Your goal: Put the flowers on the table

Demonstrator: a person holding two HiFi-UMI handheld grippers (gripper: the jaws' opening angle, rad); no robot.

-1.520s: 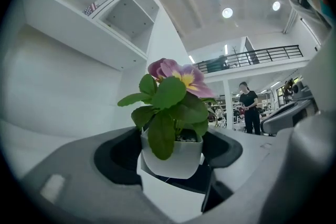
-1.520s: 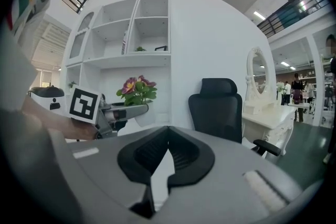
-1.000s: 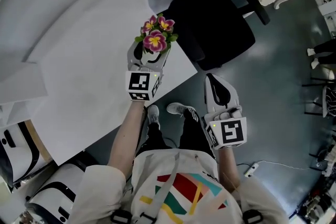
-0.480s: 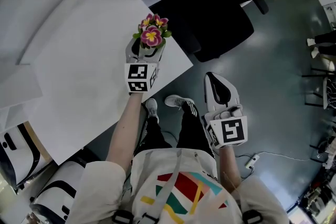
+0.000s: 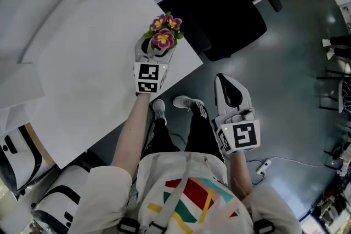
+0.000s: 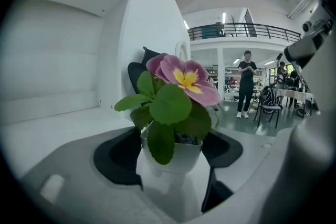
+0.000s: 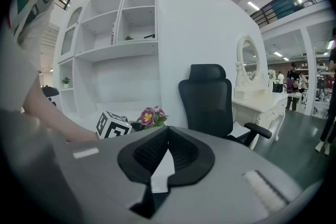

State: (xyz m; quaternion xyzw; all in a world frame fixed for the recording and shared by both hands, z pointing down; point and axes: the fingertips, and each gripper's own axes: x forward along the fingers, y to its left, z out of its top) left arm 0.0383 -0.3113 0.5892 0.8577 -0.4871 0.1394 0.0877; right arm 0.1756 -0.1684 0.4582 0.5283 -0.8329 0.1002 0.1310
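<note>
While the white bench (image 5: 82, 63) filled the head view's left, the right tongs (image 5: 224, 84) hung closed and empty over the floor (image 5: 285, 63) beside it. The left tongs (image 5: 156, 50) clasped the flowers (image 5: 164, 34) at the bench's corner; whether they rested on it I could not tell.

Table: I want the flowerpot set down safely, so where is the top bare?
The table is bare across its broad middle, between the flowerpot in the left gripper and the white sheets at its left edge. It is tight only at the corner under the pot, beside the black chair.
</note>
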